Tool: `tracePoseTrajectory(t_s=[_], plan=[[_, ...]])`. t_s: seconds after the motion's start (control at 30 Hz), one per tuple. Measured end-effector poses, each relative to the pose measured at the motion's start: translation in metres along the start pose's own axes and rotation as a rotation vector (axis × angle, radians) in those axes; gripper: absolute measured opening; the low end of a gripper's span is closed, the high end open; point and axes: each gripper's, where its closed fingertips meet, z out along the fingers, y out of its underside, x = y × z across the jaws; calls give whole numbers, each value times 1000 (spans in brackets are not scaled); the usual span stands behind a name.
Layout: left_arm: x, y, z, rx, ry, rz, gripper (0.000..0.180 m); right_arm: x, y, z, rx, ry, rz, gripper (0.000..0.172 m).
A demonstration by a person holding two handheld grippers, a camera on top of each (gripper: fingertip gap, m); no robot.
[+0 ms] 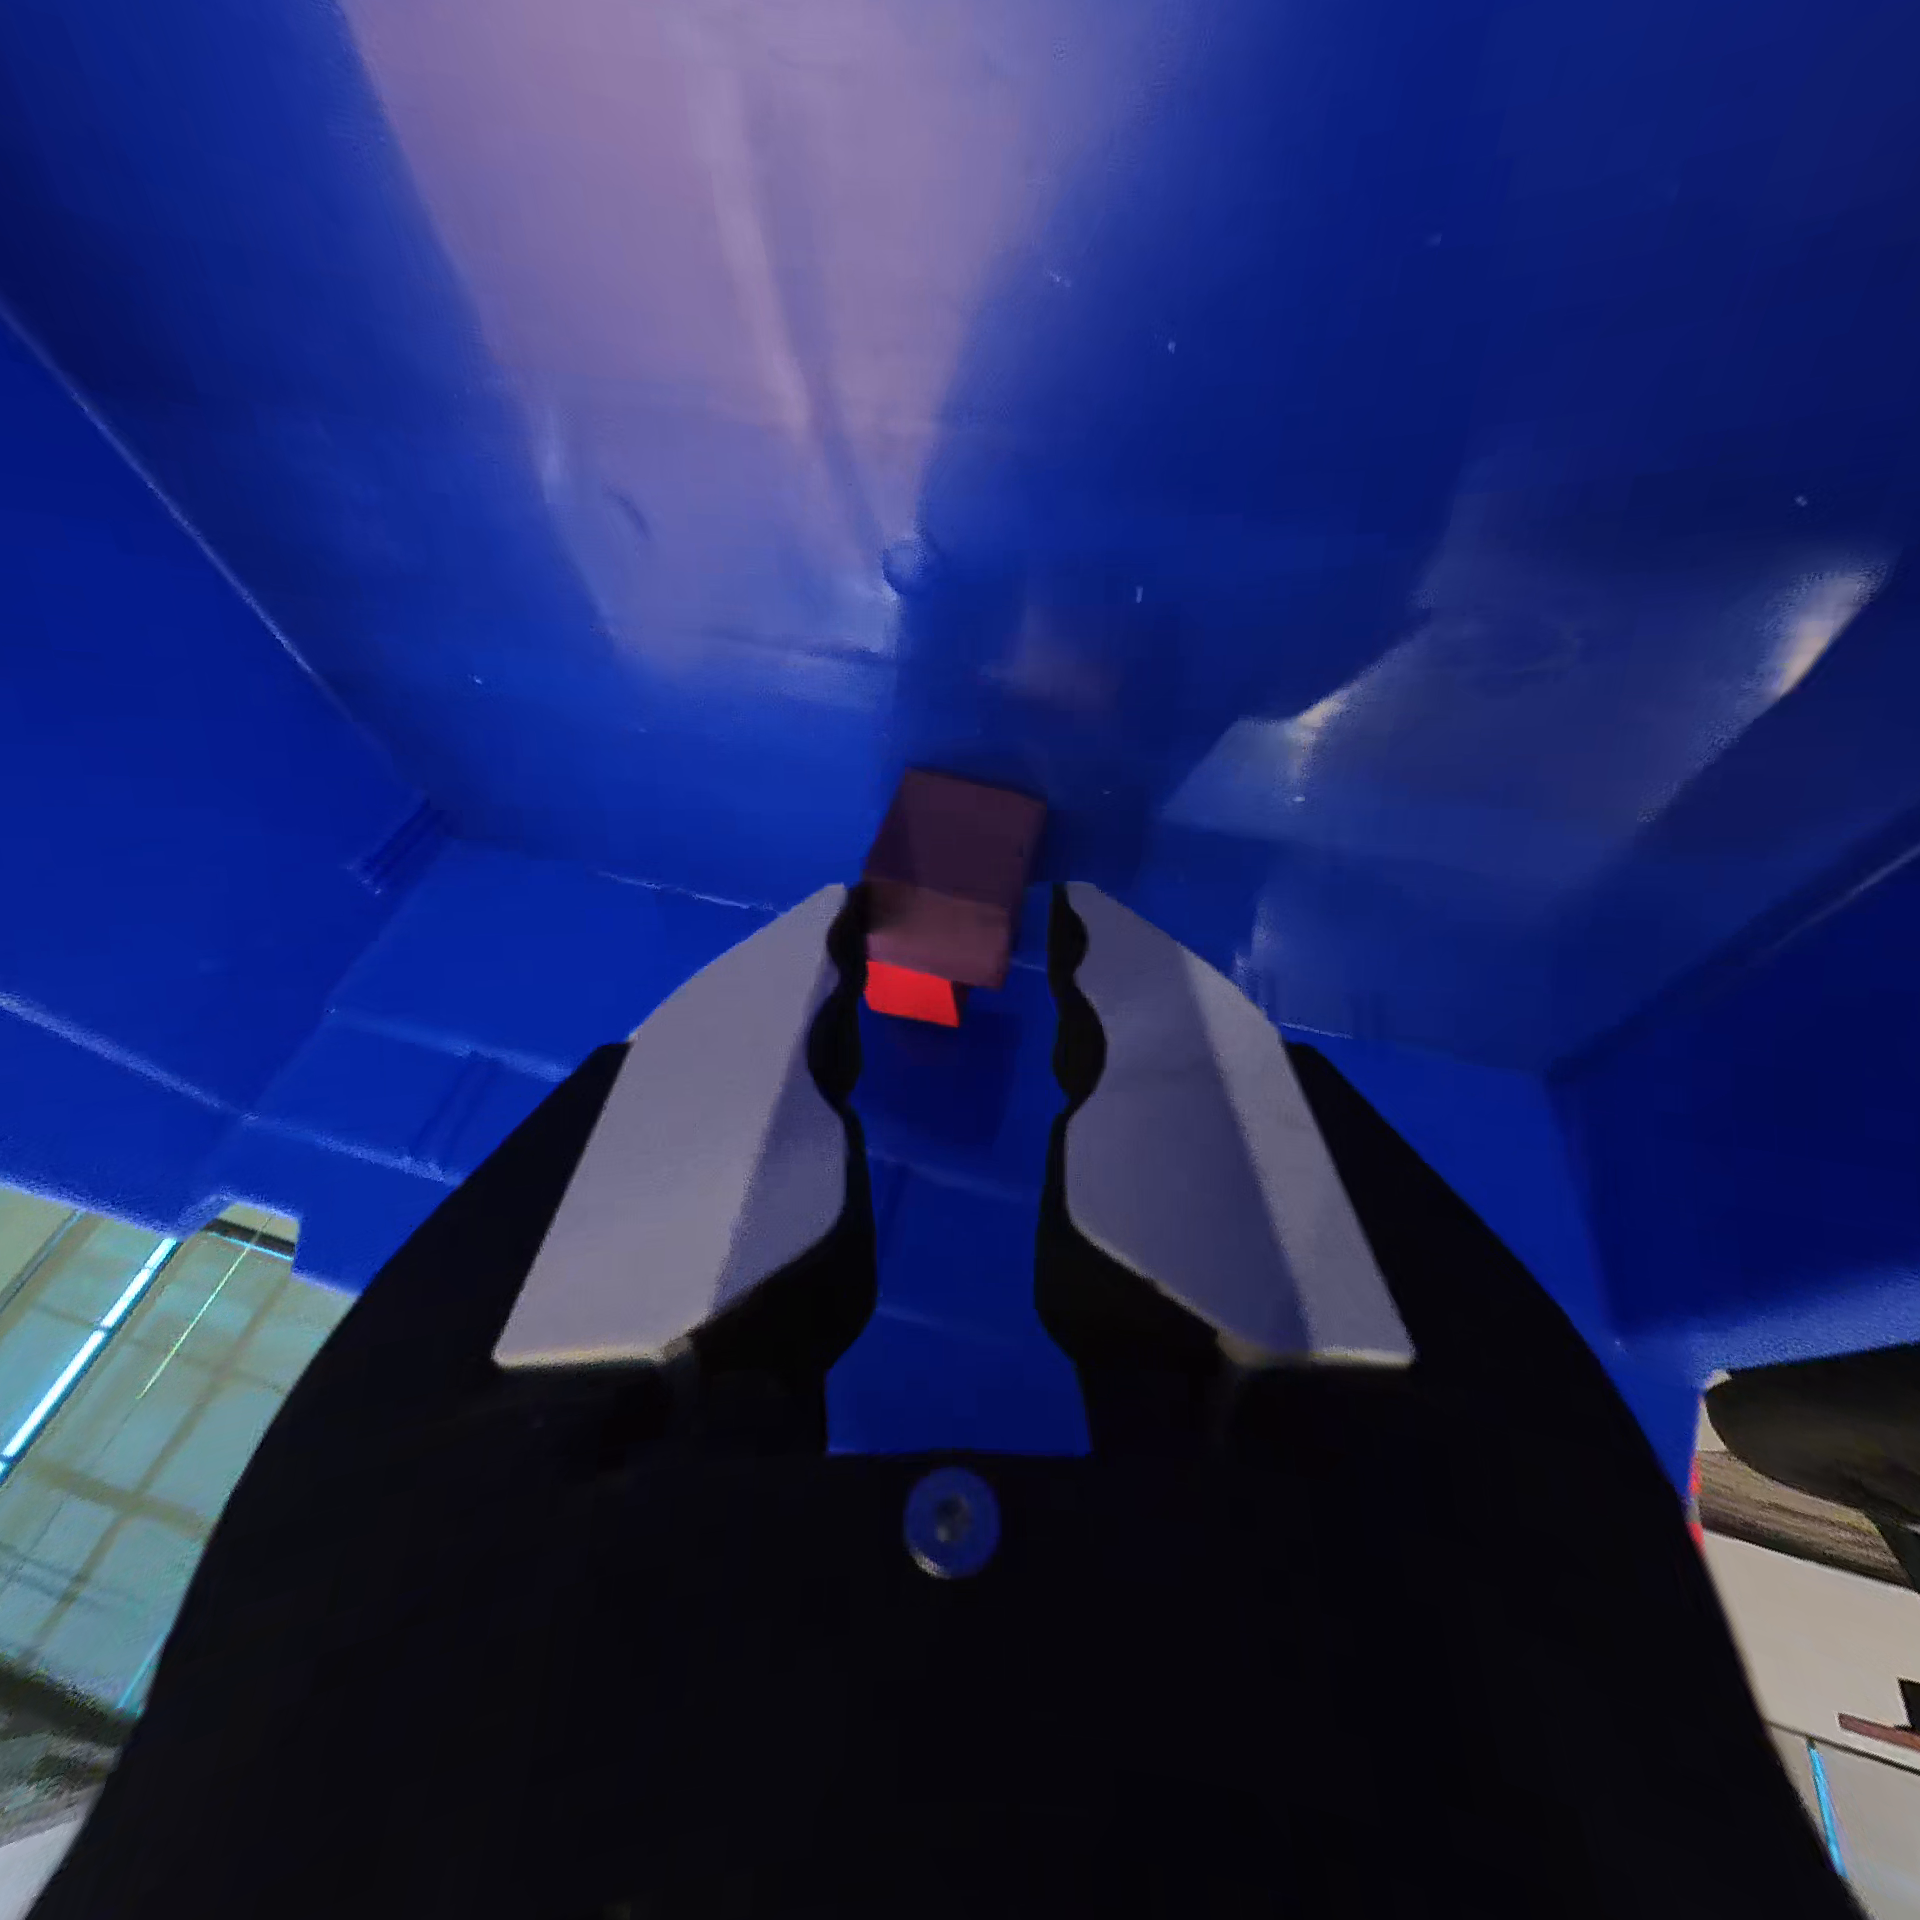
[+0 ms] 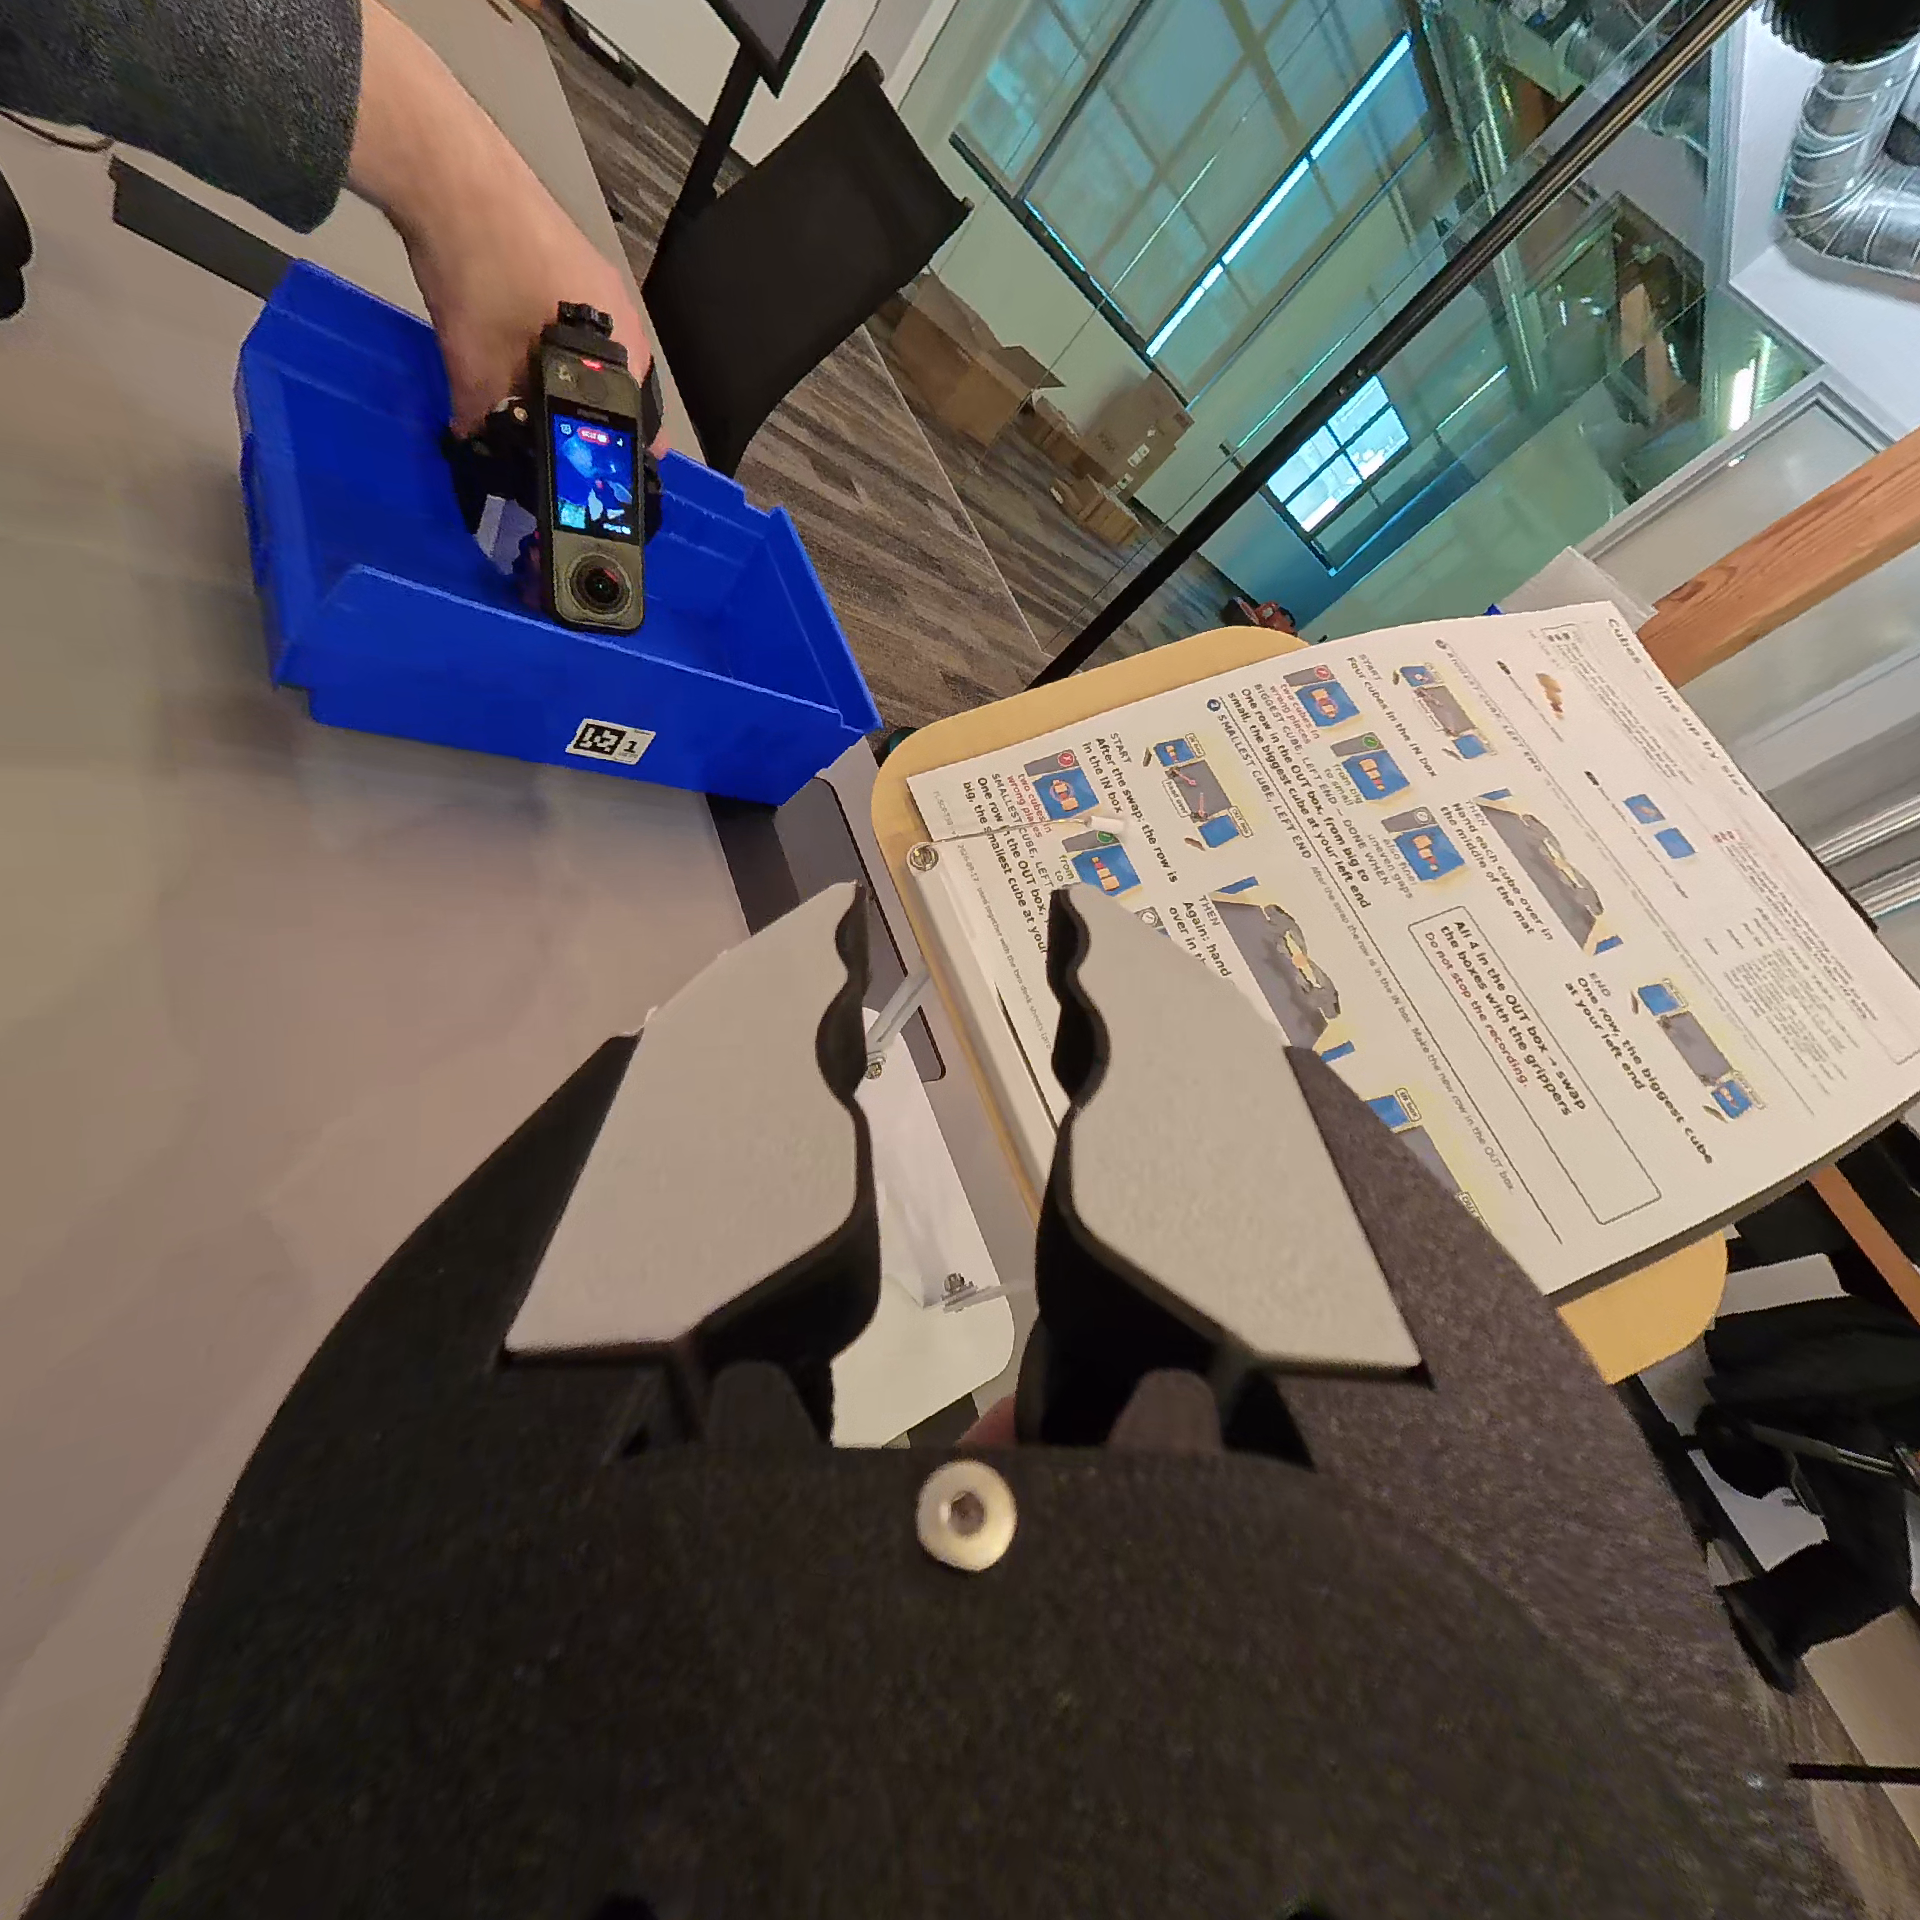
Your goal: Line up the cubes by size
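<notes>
Reaching into the blue bin [image 1: 312,727], you are hovering the parted left tongs [image 1: 948,940] around a brownish cube [image 1: 961,883], unclamped; centre before squeezing. Right tongs [image 2: 956,935] are waiting open, empty.

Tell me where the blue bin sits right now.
In the right wrist view the blue bin sits upper left on the grey table, the left tool reaching inside it.
</notes>
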Motion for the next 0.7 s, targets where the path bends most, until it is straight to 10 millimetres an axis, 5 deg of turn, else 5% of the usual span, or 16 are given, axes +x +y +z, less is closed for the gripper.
tracePoseTrajectory(t_s=[0.23,0.37,0.5,0.7], plan=[[-3,-2,-1,26,-10,-59,29,-2,-1,0,2,-7,-8,32],[-17,-4,-30,135,-104,-171,29,-4,-3,1,9,-13,-7,32],[-23,-18,-102,386,-250,-307,29,-9,-10,2,52,-40,16,33],[-1,-81,-254,929,-475,-368,28,-28,-31,7,149,-101,19,37]])
